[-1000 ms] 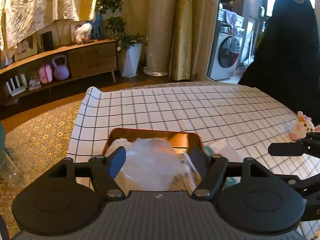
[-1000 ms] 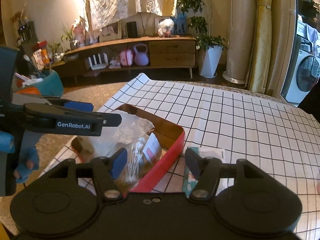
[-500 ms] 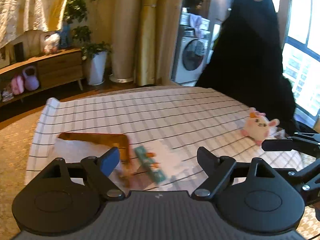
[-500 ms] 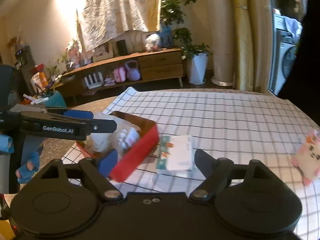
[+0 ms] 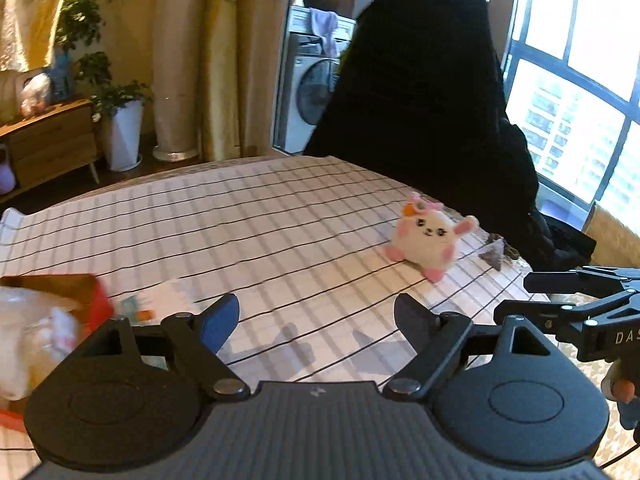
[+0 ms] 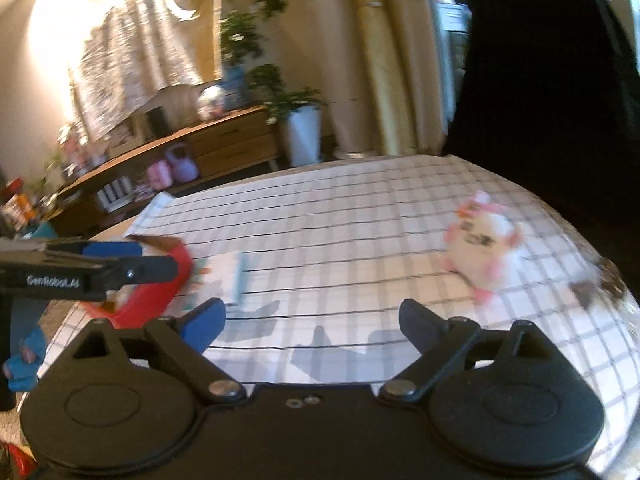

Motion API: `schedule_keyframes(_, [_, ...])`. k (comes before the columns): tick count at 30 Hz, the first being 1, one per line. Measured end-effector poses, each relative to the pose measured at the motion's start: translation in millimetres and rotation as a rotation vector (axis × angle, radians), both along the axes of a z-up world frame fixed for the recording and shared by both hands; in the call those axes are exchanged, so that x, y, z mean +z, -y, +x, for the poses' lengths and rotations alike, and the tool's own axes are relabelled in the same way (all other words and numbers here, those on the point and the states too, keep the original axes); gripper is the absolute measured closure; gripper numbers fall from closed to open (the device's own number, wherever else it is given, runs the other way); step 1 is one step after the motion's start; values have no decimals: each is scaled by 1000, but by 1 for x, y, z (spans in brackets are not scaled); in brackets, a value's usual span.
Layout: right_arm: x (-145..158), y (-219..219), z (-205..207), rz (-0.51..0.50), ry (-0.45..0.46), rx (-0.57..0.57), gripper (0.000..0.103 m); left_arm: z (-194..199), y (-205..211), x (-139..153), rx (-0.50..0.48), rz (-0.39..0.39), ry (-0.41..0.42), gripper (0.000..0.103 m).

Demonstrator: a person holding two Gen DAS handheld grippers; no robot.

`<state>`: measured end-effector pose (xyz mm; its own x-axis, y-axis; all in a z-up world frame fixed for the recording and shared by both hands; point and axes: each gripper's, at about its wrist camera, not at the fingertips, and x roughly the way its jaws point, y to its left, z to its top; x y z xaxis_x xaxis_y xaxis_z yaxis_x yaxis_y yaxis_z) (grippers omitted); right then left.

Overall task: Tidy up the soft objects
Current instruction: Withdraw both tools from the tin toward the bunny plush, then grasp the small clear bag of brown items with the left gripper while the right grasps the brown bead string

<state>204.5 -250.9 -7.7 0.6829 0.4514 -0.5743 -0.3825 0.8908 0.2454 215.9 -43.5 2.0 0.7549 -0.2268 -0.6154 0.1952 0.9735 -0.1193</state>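
Both grippers have swung away from the red tray (image 5: 96,304), which now sits at the counter's (image 5: 280,220) left edge with a crinkled plastic bag (image 5: 32,332) in it. Left gripper (image 5: 316,314) and right gripper (image 6: 312,318) point downward over bare checked cloth, jaws spread wide after just opening, nothing between them. Near the counter's far right edge a white-and-pink plush toy (image 5: 428,240) sits upright, round and fluffy. A flat white packet (image 6: 232,276) lies just beside the tray.
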Motion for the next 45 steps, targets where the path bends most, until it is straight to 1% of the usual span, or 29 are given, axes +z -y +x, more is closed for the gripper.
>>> schedule_keyframes(2, [-5, 19, 4, 0, -6, -29, 9, 5, 21, -4, -22, 6, 7, 18])
schedule_keyframes(3, [-6, 26, 4, -6, -4, -39, 9, 8, 31, -6, -33, 11, 14, 15])
schedule_keyframes(4, [-9, 34, 6, -13, -4, -49, 9, 10, 44, -8, -46, 21, 26, 11])
schedule_keyframes(5, [-11, 42, 6, -20, -4, -57, 9, 11, 53, -9, -54, 30, 33, 3])
schedule_keyframes(6, [-13, 49, 7, -27, -4, -65, 9, 13, 64, -10, -63, 36, 43, 0])
schedule_keyframes(9, [-19, 77, 14, -39, -9, -100, 9, 24, 95, -16, -110, 26, 49, 0])
schedule_keyframes(14, [-25, 124, 26, -49, -18, -173, 9, 44, 142, -27, -151, -6, 43, 0])
schedule_keyframes(17, [-30, 149, 37, -65, -24, -213, 9, 60, 170, -36, -193, -32, 25, 0])
schedule_keyframes(20, [-36, 174, 49, -80, -32, -251, 9, 71, 194, -45, -215, -56, 10, 0])
schedule_keyframes(23, [-46, 196, 63, -95, -45, -280, 9, 79, 220, -53, -240, -32, 18, 0])
schedule_keyframes(27, [-56, 224, 85, -90, -60, -319, 9, 90, 259, -64, -250, 45, 41, 0])
schedule_keyframes(35, [-79, 257, 133, -75, -113, -374, 9, 114, 313, -88, -259, 118, 48, 0])
schedule_keyframes(37, [-86, 260, 144, -79, -136, -386, 10, 123, 322, -95, -256, 118, 34, 0])
schedule_keyframes(39, [-93, 262, 155, -78, -154, -395, 14, 132, 329, -101, -245, 115, 22, 0])
schedule_keyframes(40, [-95, 262, 159, -78, -162, -393, 14, 137, 331, -104, -243, 108, 12, 1])
schedule_keyframes(42, [-101, 262, 168, -86, -175, -388, 19, 146, 335, -111, -239, 88, -13, 1])
schedule_keyframes(45, [-109, 261, 180, -91, -193, -364, 23, 156, 340, -120, -244, 77, -22, 1])
